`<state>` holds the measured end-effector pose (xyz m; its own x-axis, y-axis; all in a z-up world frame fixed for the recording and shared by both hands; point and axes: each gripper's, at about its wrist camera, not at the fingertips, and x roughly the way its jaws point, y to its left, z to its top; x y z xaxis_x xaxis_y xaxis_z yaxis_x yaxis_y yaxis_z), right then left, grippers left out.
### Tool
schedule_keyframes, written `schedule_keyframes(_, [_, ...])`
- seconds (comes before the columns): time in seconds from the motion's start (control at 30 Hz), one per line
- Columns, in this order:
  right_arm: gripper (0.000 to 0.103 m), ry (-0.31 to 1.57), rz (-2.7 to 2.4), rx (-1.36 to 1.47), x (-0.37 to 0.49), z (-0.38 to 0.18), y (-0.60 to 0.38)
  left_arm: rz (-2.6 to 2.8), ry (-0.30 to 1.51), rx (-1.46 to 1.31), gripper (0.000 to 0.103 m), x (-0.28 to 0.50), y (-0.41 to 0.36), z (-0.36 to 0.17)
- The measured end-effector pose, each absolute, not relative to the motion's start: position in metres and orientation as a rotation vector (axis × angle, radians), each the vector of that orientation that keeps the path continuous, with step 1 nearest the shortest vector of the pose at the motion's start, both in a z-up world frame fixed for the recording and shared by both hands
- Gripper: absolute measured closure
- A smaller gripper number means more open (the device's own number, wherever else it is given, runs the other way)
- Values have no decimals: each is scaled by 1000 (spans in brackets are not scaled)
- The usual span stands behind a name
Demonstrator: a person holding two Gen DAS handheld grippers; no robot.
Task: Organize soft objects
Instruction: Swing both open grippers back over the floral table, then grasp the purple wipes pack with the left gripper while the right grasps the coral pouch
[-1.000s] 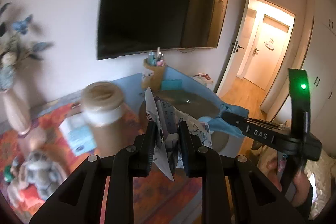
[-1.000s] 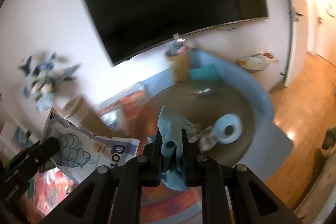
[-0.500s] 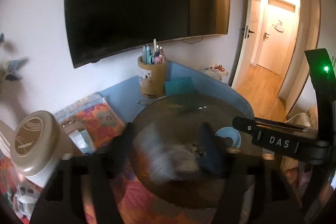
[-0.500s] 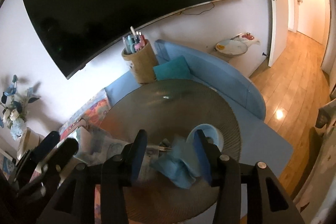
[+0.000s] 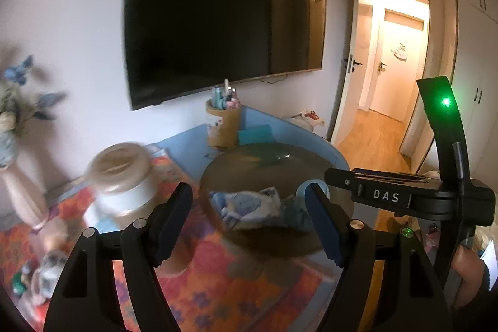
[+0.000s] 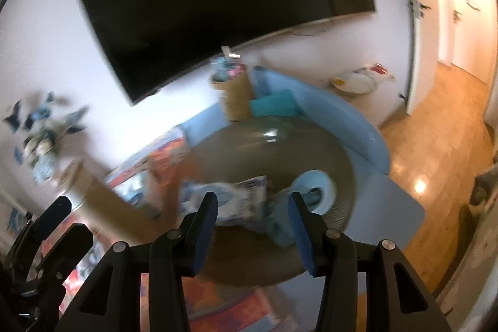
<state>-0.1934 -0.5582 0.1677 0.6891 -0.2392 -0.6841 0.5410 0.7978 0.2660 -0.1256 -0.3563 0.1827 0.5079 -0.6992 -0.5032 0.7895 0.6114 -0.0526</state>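
Left wrist view: the left gripper (image 5: 249,217) stands wide and empty above the round tray (image 5: 317,154), where the printed soft pack (image 5: 249,206) lies flat. It looks light, crinkly and squashy; a pinch on its crimped edge should hold best

Right wrist view: the right gripper (image 6: 252,223) is released too, the blue cloth (image 6: 278,227) limp beside the pack (image 6: 230,201); take it at a bunched fold

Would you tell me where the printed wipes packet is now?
The printed wipes packet lies on the round mat, left of the blue cloth, in both views.
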Motion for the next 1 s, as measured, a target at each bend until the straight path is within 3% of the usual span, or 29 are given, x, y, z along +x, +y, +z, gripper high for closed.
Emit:
schedule_keyframes(0.73, [56,684,19,185,-136,209,-311,-327,459,134,27,-100,-63,233])
schedule_keyframes(0.83, [56,721,93,196,-118,200,-285,-253,481,161,20,-89,-29,226])
schedule_keyframes(0.93, [47,767,190,220,-98,182,-256,-209,533,164,20,-73,0,207])
schedule_keyframes(1.0, [47,819,259,221,-86,163,-233,-171,595,147,20,-55,19,184])
